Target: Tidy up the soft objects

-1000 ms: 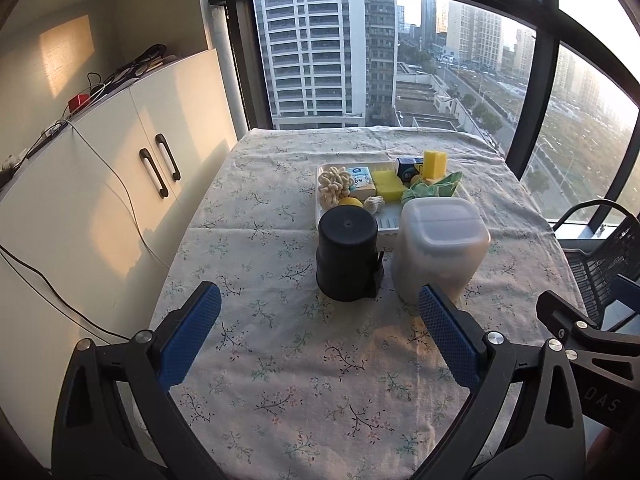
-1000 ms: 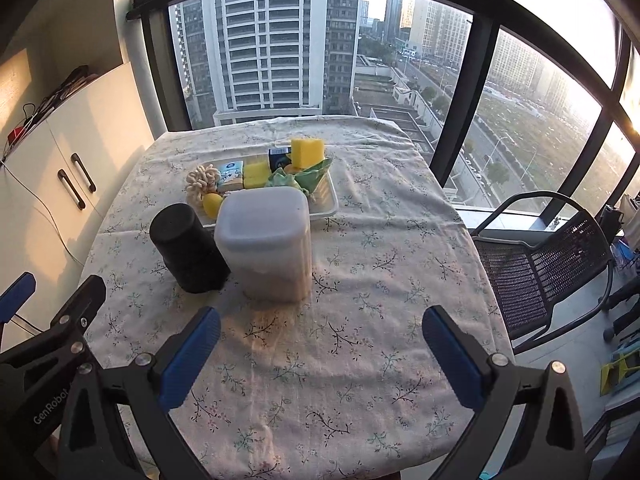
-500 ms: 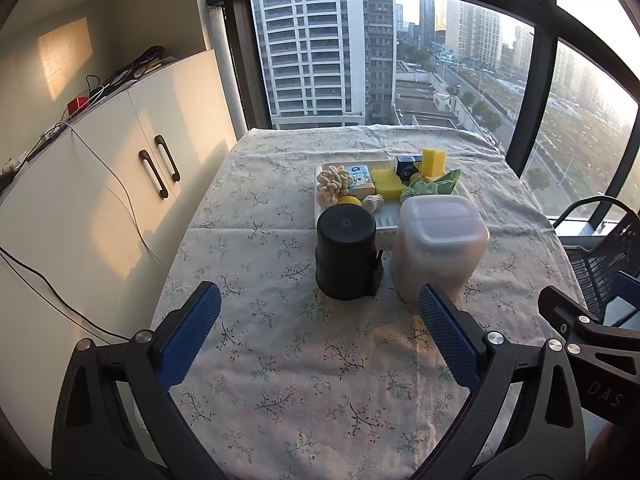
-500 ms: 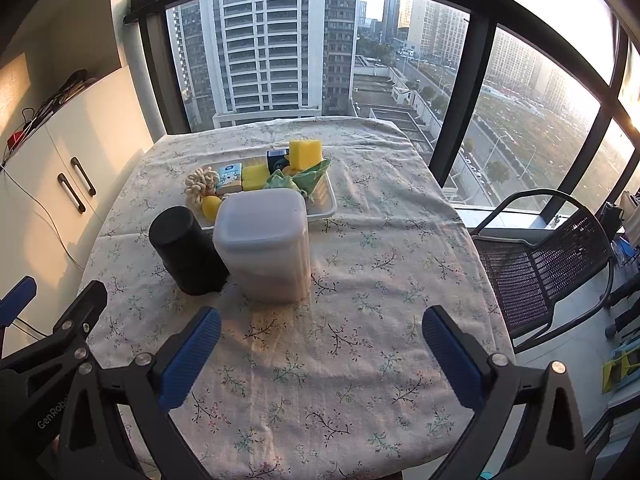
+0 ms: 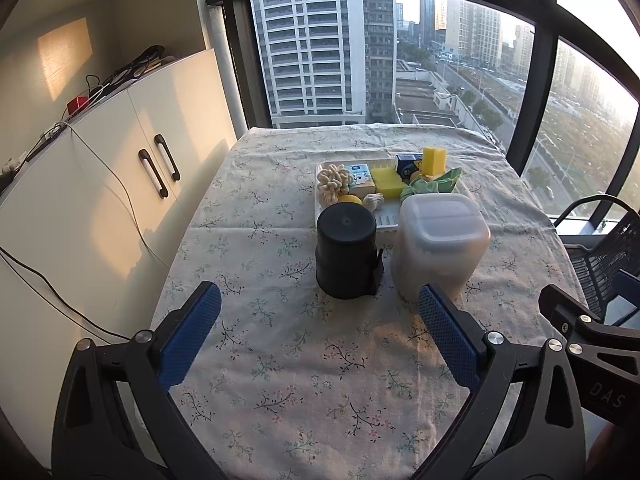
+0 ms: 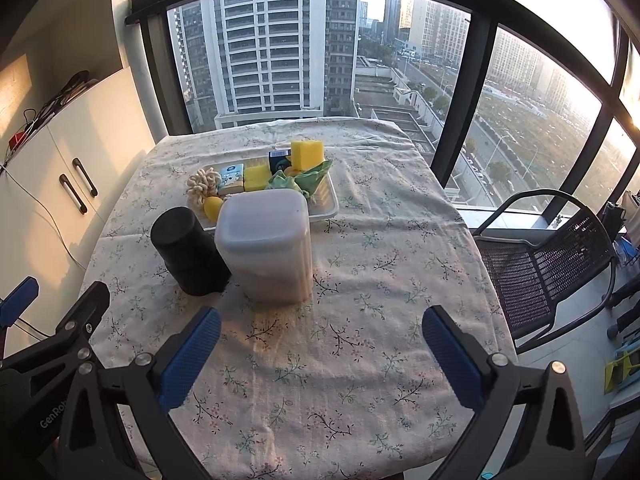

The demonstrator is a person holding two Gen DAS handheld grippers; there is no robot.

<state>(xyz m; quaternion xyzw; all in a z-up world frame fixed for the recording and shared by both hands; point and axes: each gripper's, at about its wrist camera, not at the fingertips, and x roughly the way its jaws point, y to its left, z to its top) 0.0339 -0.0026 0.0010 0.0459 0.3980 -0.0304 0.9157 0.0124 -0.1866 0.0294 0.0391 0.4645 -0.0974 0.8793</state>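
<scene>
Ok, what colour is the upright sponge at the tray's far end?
Yellow. The upright sponge shows best in the right wrist view.

Both wrist cameras look forward from the near table (image 5: 280,360) edge toward the window (image 6: 280,48), well back from the objects. Left view sits left of right; both share the tray (image 5: 386,220) (image 6: 330,204), black cylinder (image 5: 346,252) (image 6: 186,256) and lidded container (image 5: 438,248) (image 6: 266,244).

We see the white tray (image 5: 390,222) in the centre of the frame, holding the soft objects. At its left end lies a cream knotted rope ball (image 5: 333,182); a yellow round piece (image 5: 349,199) sits just below it. A flat yellow sponge (image 5: 387,181) lies mid-tray, an upright yellow sponge block (image 5: 434,159) stands at the upper right, and a crumpled green cloth (image 5: 434,185) lies below that. In front, side by side, stand a black cylindrical container (image 5: 346,255) and a lidded translucent bin (image 5: 439,244).
</scene>
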